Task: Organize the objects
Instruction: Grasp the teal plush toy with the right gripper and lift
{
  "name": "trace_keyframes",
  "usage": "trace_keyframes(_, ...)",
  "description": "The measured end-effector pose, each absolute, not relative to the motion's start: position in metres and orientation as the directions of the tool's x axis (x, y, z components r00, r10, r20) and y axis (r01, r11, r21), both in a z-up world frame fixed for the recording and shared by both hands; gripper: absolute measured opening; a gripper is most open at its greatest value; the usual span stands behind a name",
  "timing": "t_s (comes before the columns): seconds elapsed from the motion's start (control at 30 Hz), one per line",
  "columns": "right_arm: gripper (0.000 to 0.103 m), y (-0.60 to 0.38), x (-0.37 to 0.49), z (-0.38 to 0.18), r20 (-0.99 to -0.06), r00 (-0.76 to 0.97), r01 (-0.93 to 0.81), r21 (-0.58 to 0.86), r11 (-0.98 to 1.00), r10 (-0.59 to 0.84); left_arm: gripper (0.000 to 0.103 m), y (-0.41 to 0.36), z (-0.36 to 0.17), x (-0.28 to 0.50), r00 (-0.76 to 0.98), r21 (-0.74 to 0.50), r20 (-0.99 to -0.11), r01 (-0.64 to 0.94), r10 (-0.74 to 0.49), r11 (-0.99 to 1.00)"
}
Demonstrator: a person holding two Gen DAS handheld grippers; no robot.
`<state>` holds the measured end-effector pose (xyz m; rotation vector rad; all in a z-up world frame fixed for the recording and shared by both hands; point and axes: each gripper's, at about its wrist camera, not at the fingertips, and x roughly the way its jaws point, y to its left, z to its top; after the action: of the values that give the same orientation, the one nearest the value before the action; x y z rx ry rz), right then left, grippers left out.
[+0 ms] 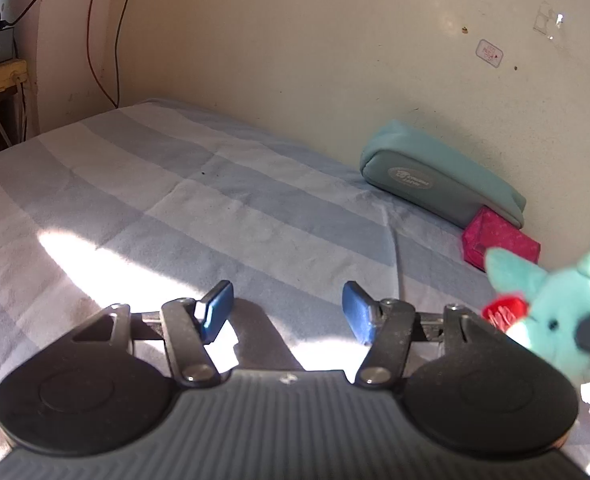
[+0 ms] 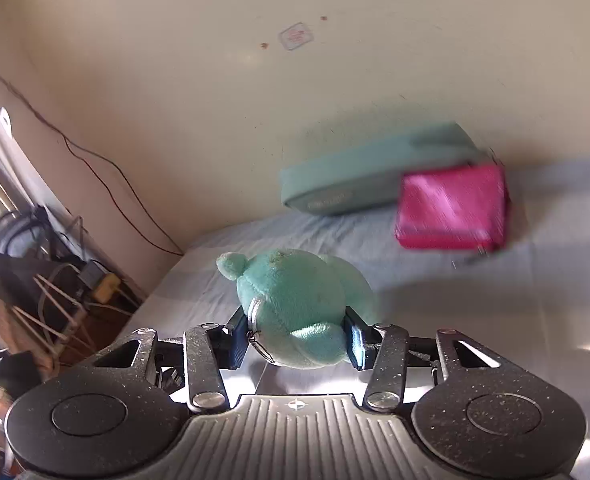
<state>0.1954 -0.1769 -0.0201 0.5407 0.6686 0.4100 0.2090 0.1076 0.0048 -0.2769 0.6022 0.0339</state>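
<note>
Items on the bed, as seen from beside it.

1. Plush (image 2: 299, 308): teal soft toy with a red patch near its face. Clamped across its body by the right gripper (image 2: 295, 340), both pads pressed into the fabric, held clear above the sheet. A metal ring hangs at its side. The grip across the middle probably serves to keep a soft, squashy thing from slipping in carriage.

2. Left gripper (image 1: 287, 312): fingers spread wide, nothing between them, poised low over a sunlit part of the sheet (image 1: 175, 200). It looks free for whatever comes next.

3. Case (image 2: 375, 176): long, teal, oval logo on its front face. Lies against the wall at the far edge of the bed.

4. Pouch (image 2: 451, 208): pink, just in front of the case and touching or overlapping its right end. The pair appear to be gathered by the wall as the tidy spot; the plush seems bound there too.

5. Wall (image 1: 295, 40): cream, small sticker, cables (image 1: 95, 40) trailing down at the left.
</note>
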Motion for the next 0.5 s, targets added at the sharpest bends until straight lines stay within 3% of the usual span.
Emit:
trace_keyframes(0.1,0.048,-0.210,0.138,-0.029,-0.460,0.707,-0.129,0.662,0.738,0.537,0.062,0.099,0.007,0.204,0.836,-0.274,-0.530,-0.008,-0.144,0.962)
trace_keyframes(0.17,0.052,-0.215,0.109,-0.028,-0.513,0.719,-0.089,0.603,0.793,0.470,0.062,0.093,0.008,0.198,0.830,-0.323,-0.492,0.105,-0.262,0.941)
trace_keyframes(0.27,0.070,-0.214,0.067,-0.023,-0.562,0.780,-0.043,0.390,0.920,0.275,0.062,0.076,0.012,0.185,0.796,-0.367,-0.458,0.236,-0.395,0.900)
trace_keyframes(0.37,0.071,-0.207,0.041,-0.021,-0.574,0.806,-0.040,0.191,0.981,0.145,0.063,0.051,0.019,0.172,0.730,-0.431,-0.444,0.334,-0.519,0.839)
trace_keyframes(0.5,0.071,-0.205,0.029,-0.021,-0.554,0.821,-0.075,0.134,0.988,0.138,0.085,0.006,0.032,0.151,0.693,-0.397,-0.447,0.414,-0.566,0.819)
